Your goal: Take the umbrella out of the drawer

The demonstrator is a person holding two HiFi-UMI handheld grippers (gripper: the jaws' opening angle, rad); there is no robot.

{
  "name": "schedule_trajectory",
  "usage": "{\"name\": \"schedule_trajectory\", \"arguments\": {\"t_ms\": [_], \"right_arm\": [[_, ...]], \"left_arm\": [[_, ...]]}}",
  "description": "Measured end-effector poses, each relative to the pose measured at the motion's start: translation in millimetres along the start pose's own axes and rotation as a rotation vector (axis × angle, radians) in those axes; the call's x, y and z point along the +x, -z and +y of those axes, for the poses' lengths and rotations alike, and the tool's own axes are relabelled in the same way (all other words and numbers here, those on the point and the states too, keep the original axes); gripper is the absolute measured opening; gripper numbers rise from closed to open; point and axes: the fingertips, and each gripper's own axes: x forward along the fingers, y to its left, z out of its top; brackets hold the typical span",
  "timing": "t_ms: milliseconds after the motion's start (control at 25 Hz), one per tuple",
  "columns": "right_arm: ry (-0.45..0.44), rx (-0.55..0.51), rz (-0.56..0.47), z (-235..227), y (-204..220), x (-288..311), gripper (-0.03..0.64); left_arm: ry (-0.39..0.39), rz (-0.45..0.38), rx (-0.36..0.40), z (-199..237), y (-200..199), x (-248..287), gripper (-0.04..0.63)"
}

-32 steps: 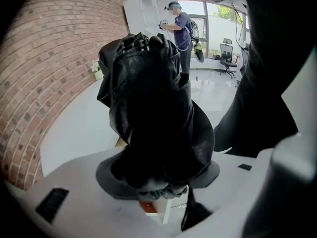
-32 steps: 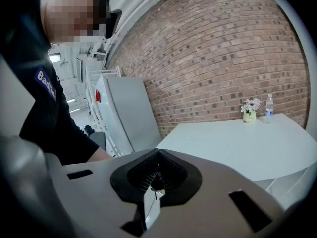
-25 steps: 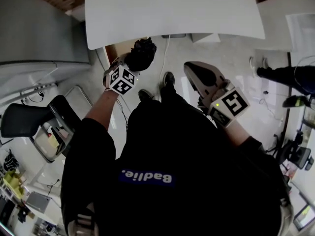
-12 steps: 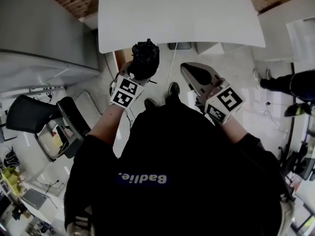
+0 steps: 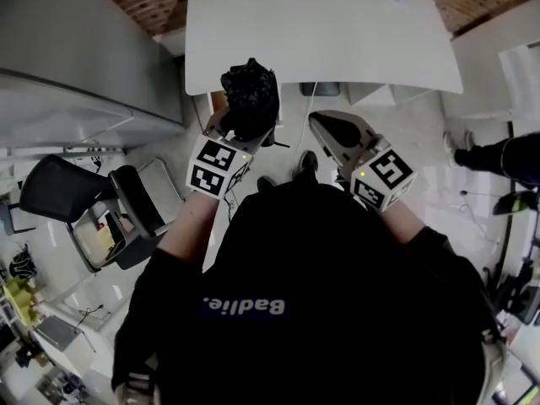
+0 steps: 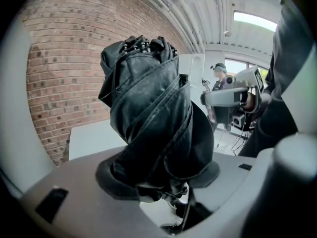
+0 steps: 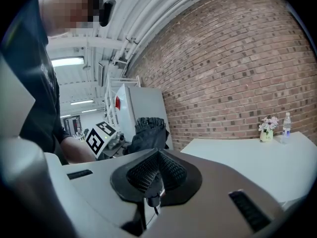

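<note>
Right, close in: the left gripper (image 5: 240, 135) is clamped on the folded black umbrella (image 6: 148, 118). The bunched canopy stands up out of the jaws, held in the air in front of the person. Beside it, the right gripper (image 7: 156, 176) has its ribbed jaws pressed together with nothing between them. Just beyond both is the white table (image 5: 321, 32), and in the head view the umbrella sits at its near edge. At the table's far end stand a small vase of flowers (image 7: 267, 128) and a bottle (image 7: 286, 125), with the brick wall (image 7: 237, 73) behind.
</note>
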Motion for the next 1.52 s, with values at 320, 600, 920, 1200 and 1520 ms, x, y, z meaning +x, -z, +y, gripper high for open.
{"name": "schedule_trajectory", "arguments": {"t_ms": [320,600,920,1200,1520], "right_arm": [[-0.027,-0.027,0.007,8.5,-1.5,7.7,0.026],[-0.042,-0.035,0.014,14.6,2.7,9.8,0.026],[-0.040,-0.030,0.019,15.3,5.5,6.6,0.026],[-0.038,-0.026,0.019,14.5,4.5,8.0,0.026],[-0.041,-0.023,0.022,15.4,6.7,9.6,0.026]], "left_arm": [[-0.018,-0.114,-0.056,-0.8,-43.9,-34.8,0.233],[-0.021,-0.160,-0.061,-6.1,-54.0,-49.6,0.233],[-0.022,-0.153,-0.080,-8.8,-46.1,-49.6,0.233],[-0.022,-0.143,-0.083,-7.2,-42.2,-49.0,0.233],[-0.021,-0.143,-0.084,-8.1,-41.0,-49.0,0.234]]}}
